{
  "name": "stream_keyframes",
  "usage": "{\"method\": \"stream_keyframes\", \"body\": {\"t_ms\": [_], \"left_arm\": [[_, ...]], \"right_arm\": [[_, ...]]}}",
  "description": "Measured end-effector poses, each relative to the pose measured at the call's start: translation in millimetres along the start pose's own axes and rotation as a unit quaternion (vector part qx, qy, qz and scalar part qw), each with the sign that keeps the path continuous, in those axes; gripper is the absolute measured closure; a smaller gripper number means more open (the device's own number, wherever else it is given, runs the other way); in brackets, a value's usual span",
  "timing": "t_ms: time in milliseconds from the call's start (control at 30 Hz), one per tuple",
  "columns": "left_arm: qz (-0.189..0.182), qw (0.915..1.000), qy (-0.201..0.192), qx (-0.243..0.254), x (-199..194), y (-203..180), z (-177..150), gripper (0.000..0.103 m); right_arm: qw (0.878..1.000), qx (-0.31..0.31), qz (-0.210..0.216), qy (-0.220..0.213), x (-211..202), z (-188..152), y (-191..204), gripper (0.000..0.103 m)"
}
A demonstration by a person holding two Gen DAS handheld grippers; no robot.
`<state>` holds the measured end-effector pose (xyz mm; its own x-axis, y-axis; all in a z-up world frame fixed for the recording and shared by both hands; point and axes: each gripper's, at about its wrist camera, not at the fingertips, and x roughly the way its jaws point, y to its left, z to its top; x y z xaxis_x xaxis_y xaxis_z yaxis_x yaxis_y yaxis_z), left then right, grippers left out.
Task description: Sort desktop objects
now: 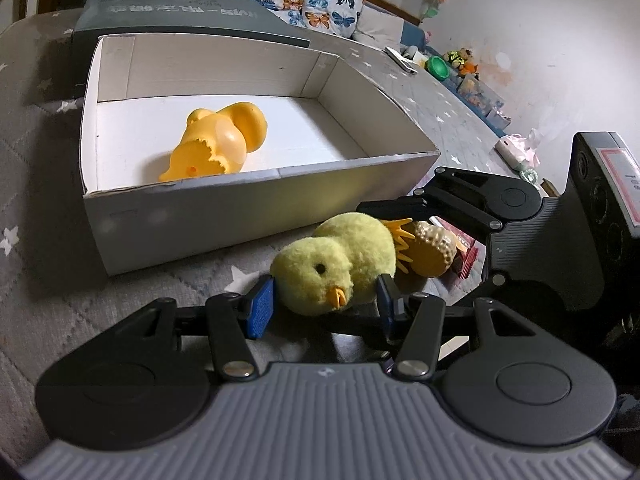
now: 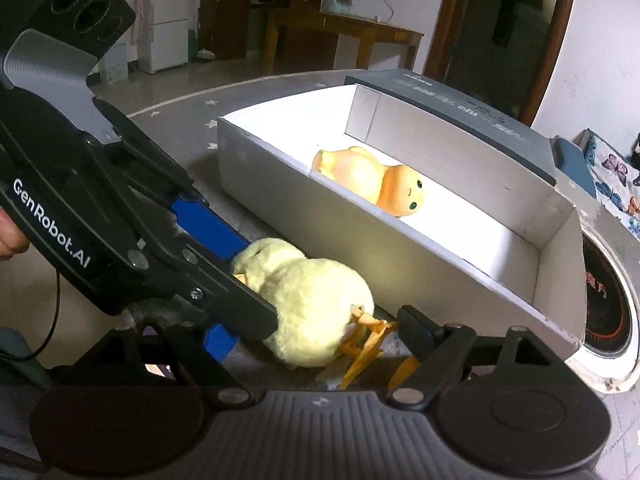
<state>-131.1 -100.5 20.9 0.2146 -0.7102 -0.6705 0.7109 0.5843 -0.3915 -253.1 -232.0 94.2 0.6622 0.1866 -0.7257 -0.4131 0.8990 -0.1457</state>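
A yellow plush chick (image 1: pixel 332 268) (image 2: pixel 316 312) lies on the grey star-patterned cloth just in front of a white cardboard box (image 1: pixel 260 200) (image 2: pixel 400 252). My left gripper (image 1: pixel 324 300) (image 2: pixel 256 288) has its blue pads pressed on either side of the chick's head. My right gripper (image 2: pixel 316 336) stands open around the chick's rear and orange feet. One of its fingers (image 1: pixel 392 206) reaches behind the chick. An orange-yellow rubber toy (image 1: pixel 216 144) (image 2: pixel 372 180) lies on its side inside the box.
A golden nut-shaped object (image 1: pixel 432 252) and a red wrapper (image 1: pixel 466 260) lie right behind the chick. A grey box lid (image 1: pixel 180 12) sits behind the box. A round plate (image 2: pixel 608 312) is on the right. Butterfly cushions (image 1: pixel 304 0) and small toys are at the back.
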Motion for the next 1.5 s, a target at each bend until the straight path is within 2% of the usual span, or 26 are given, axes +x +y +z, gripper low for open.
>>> {"method": "stream_keyframes", "body": {"t_ms": [500, 633, 700, 900, 1133, 1300, 1500], "left_arm": [[0.004, 1.0, -0.001, 0.009, -2, 0, -1, 0.05], [0.004, 0.9999, -0.001, 0.01, -3, -1, 0, 0.05], [0.004, 0.9999, 0.0, 0.01, -3, -1, -1, 0.05], [0.006, 0.9999, 0.003, 0.012, 0, -2, 0, 0.05], [0.011, 0.9999, 0.001, 0.012, 1, -3, 3, 0.05], [0.002, 0.9997, -0.012, 0.021, -8, -12, 6, 0.05], [-0.007, 0.9976, -0.043, 0.054, -30, -36, 18, 0.05]], "right_arm": [[0.998, -0.059, -0.01, -0.007, -2, 3, 4, 0.02], [0.996, -0.089, -0.022, -0.014, -4, 5, 10, 0.014], [0.995, -0.095, -0.027, -0.015, -5, 6, 10, 0.014], [0.994, -0.108, -0.01, 0.0, 3, 9, 12, 0.027], [0.993, -0.118, -0.013, -0.005, 9, 12, 14, 0.036], [0.992, -0.124, -0.023, -0.012, -3, 12, 13, 0.037], [0.991, -0.124, -0.028, -0.031, -36, 25, 3, 0.037]]}}
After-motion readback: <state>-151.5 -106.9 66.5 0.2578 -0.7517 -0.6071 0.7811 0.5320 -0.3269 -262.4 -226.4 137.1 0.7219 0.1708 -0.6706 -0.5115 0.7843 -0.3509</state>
